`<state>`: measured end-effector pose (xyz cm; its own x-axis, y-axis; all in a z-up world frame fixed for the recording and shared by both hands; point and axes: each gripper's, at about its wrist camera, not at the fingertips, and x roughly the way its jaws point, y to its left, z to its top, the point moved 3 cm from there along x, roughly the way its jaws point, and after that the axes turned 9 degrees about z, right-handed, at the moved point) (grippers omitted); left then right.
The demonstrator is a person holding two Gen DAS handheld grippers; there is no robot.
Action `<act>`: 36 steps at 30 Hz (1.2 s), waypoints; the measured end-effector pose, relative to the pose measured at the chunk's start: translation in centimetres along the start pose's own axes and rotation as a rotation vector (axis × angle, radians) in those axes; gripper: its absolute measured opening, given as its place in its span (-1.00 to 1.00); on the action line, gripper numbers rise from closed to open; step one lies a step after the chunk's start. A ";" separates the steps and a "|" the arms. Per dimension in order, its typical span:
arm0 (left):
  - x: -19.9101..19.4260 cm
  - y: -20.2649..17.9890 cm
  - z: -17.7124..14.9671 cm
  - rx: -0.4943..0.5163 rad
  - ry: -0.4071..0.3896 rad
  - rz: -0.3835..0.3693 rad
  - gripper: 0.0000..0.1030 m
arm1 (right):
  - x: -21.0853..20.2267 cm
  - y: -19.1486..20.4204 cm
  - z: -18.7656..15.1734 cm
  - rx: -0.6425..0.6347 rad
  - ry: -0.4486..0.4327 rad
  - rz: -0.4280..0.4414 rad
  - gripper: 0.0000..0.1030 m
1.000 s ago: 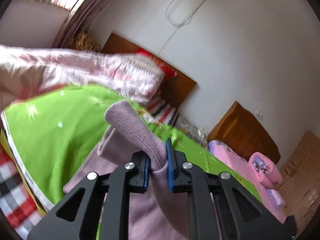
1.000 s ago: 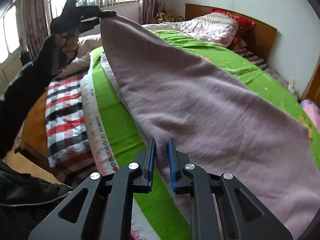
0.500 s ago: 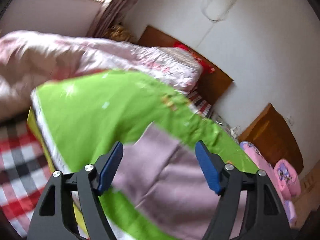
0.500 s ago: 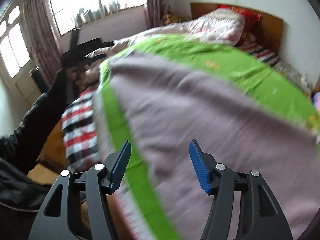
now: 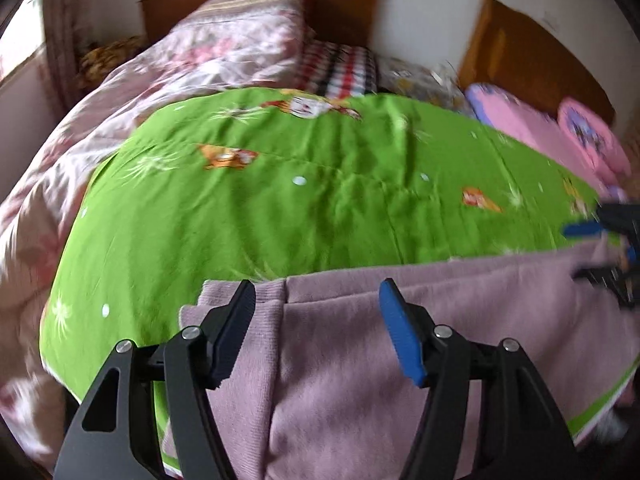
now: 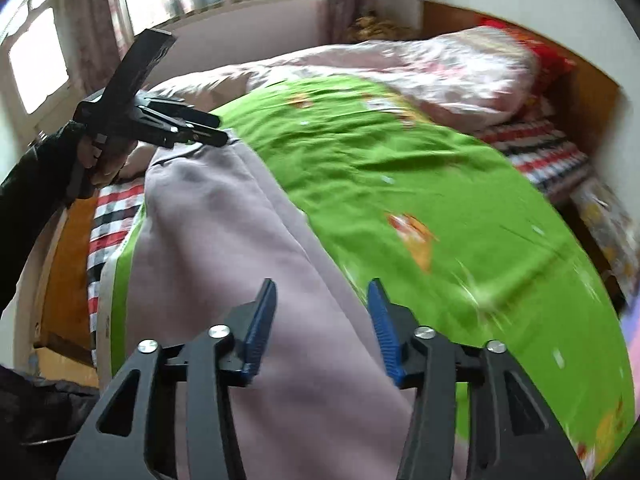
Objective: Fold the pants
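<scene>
The mauve pants (image 5: 400,344) lie folded lengthwise along the near edge of the green bedspread (image 5: 304,184). My left gripper (image 5: 318,292) is open and empty just above their ribbed end. My right gripper (image 6: 322,292) is open and empty above the other end of the pants (image 6: 224,248). The left gripper also shows in the right wrist view (image 6: 216,128), over the far end of the pants. The right gripper shows in the left wrist view (image 5: 600,252) at the right edge.
A pink floral quilt (image 5: 168,64) is heaped at the head and left side of the bed. A checked sheet (image 6: 112,208) hangs at the bed's near edge. A wooden headboard (image 5: 344,4) and pink bedding (image 5: 560,136) lie beyond.
Both grippers were shut on the lifted pants, then opened and let go. The pants now lie flat on the bedspread and both grippers hover just above them.
</scene>
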<state>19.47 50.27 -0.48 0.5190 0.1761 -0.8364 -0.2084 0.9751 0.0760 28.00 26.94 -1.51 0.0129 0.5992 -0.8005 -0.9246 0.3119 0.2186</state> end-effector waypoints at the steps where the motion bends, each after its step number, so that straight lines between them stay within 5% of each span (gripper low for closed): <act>1: 0.2 -0.3 0.0 0.033 0.006 0.003 0.21 | 1.3 0.1 0.8 -0.009 0.027 0.025 -0.23; 10: 1.3 -1.7 -0.7 0.203 0.043 0.035 0.01 | 6.9 1.9 2.5 -0.108 0.168 0.114 -0.31; 13: 1.4 -1.8 -1.0 0.240 0.037 0.068 -0.12 | 7.1 1.7 2.2 -0.103 0.166 0.100 -0.50; 15: 1.4 -2.0 -1.3 0.269 0.024 0.103 -0.28 | 7.2 1.5 2.0 -0.088 0.159 0.095 -0.86; 17: 1.1 -2.4 -1.8 0.313 -0.006 0.197 -0.86 | 7.0 1.7 1.7 -0.106 0.142 0.062 -0.88; 19: 0.7 -2.5 -2.1 0.333 -0.033 0.245 -0.98 | 6.8 2.4 1.4 -0.143 0.125 0.023 -0.90; 25: -2.4 -2.3 -0.8 0.302 -0.157 0.369 -1.00 | 3.4 3.2 3.3 -0.182 0.006 -0.046 -0.91; 30: -0.6 -0.9 0.7 0.248 -0.119 0.463 -1.00 | 6.3 1.7 3.1 -0.186 0.068 -0.134 -0.92; 32: -0.2 -0.6 0.5 0.209 -0.112 0.446 -1.00 | 7.5 1.1 2.4 -0.162 0.087 -0.139 -0.92; 34: -1.0 -0.5 0.2 0.147 -0.122 0.329 -0.93 | 7.3 1.3 2.2 -0.141 0.068 -0.133 -0.92; 36: -1.5 -0.7 -0.2 0.153 -0.117 0.291 -0.90 | 6.6 1.5 2.2 -0.140 0.053 -0.127 -0.92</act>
<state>18.72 49.30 0.58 0.5498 0.4553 -0.7003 -0.2393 0.8891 0.3903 27.51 33.02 -5.24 0.1163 0.5208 -0.8457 -0.9609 0.2744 0.0368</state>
